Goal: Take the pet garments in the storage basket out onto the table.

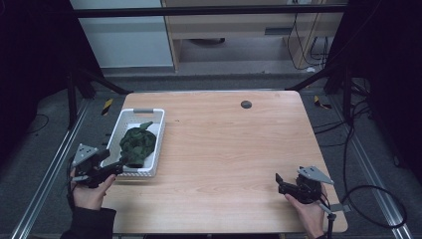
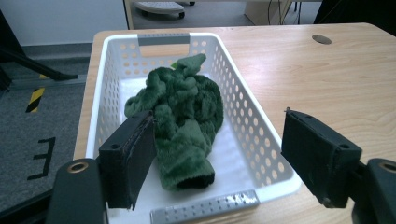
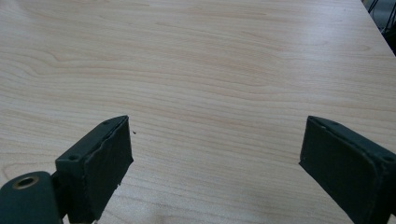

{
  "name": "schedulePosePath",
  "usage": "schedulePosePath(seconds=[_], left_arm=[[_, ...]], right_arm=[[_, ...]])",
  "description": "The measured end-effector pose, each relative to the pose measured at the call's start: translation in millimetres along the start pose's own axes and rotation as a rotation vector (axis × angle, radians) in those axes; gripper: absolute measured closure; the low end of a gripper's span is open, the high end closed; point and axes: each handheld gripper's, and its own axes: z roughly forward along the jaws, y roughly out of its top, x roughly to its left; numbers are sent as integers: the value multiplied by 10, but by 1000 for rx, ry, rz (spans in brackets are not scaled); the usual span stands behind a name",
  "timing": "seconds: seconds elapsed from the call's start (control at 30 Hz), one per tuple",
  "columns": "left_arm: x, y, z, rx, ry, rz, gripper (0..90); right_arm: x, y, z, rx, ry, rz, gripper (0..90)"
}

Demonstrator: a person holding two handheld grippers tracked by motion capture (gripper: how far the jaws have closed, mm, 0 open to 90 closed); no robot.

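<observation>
Left gripper [image 2: 219,161] hangs spread wide at the near end of the white basket [image 2: 243,116].

Its jaws hold nothing; the green furry cloth [image 2: 180,116] lies bunched inside the basket, apart from both pads. Right gripper [image 3: 215,163], also spread and empty, sits over bare wooden table [image 3: 210,70], well apart from the basket.

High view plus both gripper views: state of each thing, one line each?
white basket: upright at the table's left edge, holding the cloth.
green fuzzy cloth: crumpled inside the basket, not gripped.
left gripper: open, at the basket's near end.
right gripper: open, nothing between jaws, over bare table.
</observation>
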Motion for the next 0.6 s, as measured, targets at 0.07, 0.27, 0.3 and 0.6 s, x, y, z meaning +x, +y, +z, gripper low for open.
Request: schedulePosePath(seconds=[0.07, 0.27, 0.3, 0.6], left_arm=[[6, 39, 33, -2, 4, 8, 252], [18, 155, 117, 4, -1, 26, 253], [22, 175, 131, 4, -5, 29, 253], [76, 341, 235, 35, -3, 56, 254]], right_arm=[[-2, -1, 1, 2, -2, -1, 91], [-1, -3, 6, 6, 0, -3, 91], [0, -3, 7, 6, 1, -2, 91], [6, -5, 19, 9, 6, -9, 94]])
